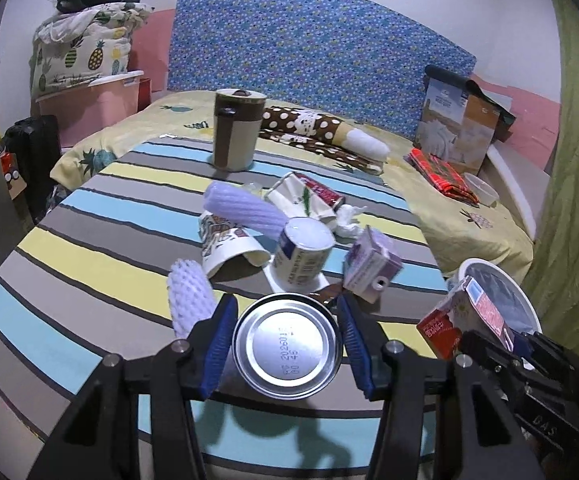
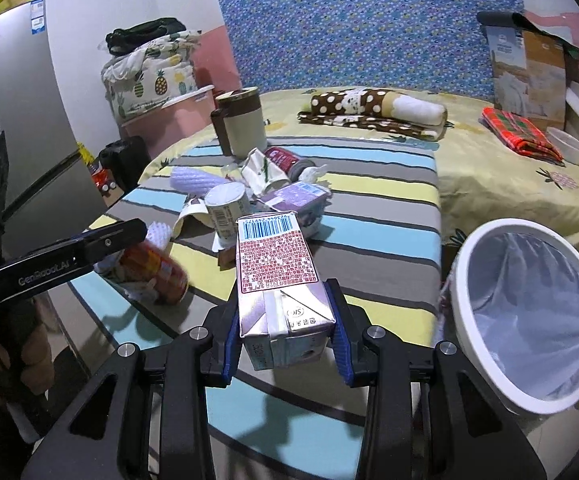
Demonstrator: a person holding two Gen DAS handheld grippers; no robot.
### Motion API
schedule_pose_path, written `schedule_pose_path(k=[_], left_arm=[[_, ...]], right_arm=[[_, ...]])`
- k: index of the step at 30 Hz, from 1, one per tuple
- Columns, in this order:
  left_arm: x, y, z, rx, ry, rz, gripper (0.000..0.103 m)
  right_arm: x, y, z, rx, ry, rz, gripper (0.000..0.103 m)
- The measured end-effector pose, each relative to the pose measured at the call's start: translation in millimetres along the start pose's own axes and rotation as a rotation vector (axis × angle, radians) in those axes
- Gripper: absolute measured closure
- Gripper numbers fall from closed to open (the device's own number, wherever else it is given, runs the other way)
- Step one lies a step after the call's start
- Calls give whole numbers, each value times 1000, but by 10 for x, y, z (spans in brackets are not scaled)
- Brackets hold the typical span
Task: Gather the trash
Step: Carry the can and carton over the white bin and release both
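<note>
My left gripper (image 1: 287, 340) is shut on a metal can (image 1: 287, 346), its silver end facing the camera, held above the striped table; the same can shows in the right wrist view (image 2: 149, 268). My right gripper (image 2: 285, 336) is shut on a red-and-purple drink carton (image 2: 277, 280), also seen in the left wrist view (image 1: 465, 324). A white bin with a plastic liner (image 2: 529, 312) stands just right of the carton. A pile of trash lies mid-table: a paper cup (image 1: 229, 248), a white cup (image 1: 303, 256), a purple carton (image 1: 371, 264) and foam nets (image 1: 189, 300).
The striped table (image 1: 89, 240) stands against a bed (image 1: 469, 216) with a polka-dot pillow (image 1: 313, 128) and a cardboard box (image 1: 461, 128). A brown-and-cream jug (image 1: 237, 132) stands at the table's far edge. A grey fridge (image 2: 17, 120) is at left.
</note>
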State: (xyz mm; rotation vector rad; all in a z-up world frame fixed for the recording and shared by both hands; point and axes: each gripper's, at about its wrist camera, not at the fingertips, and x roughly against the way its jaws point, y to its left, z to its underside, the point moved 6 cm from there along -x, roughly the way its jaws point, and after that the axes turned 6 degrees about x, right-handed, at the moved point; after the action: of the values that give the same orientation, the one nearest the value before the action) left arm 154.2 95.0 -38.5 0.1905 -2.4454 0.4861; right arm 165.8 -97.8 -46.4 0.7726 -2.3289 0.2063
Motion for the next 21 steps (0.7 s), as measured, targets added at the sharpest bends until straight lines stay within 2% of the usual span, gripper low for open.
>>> schedule_pose_path(k=[6, 10, 13, 17, 21], left_arm=[[18, -174, 56, -35, 6, 26, 50], [-77, -267, 151, -58, 50, 46, 49], [-67, -321, 178, -87, 43, 43, 49], [-49, -360, 234, -115, 54, 45, 41], [-21, -351, 299, -130, 56, 44, 38]], right_arm=[[63, -122, 38, -28, -11, 26, 63], [79, -184, 89, -44, -8, 37, 63], [85, -206, 111, -48, -8, 41, 63], [88, -236, 119, -54, -8, 43, 63], [86, -249, 140, -55, -6, 44, 63]])
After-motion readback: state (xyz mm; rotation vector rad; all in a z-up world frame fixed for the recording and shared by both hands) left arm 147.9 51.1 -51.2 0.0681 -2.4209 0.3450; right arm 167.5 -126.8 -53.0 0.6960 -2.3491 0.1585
